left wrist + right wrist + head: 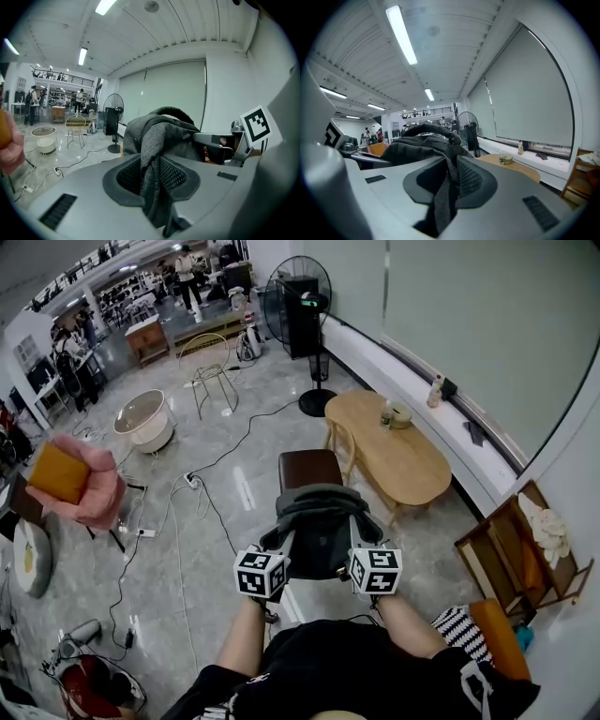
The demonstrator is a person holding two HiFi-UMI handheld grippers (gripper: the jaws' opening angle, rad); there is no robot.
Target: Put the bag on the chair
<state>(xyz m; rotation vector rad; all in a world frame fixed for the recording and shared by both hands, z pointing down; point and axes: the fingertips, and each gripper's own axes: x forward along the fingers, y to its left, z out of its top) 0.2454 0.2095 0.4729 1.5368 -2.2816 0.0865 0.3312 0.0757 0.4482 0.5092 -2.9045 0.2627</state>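
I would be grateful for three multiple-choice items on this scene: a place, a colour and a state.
1. Where is the bag?
A. On the wooden table.
B. Held up by the left gripper and right gripper.
C. On the floor.
2. What colour is the bag?
A. Red.
B. Yellow.
C. Grey.
3. How do the left gripper's jaws stand?
A. Shut on bag fabric.
B. Wide open, empty.
C. Shut on nothing.
Answers: 1 B, its fabric sits in both pairs of jaws; 2 C, grey cloth shows in every view; 3 A, fabric is pinched between them.
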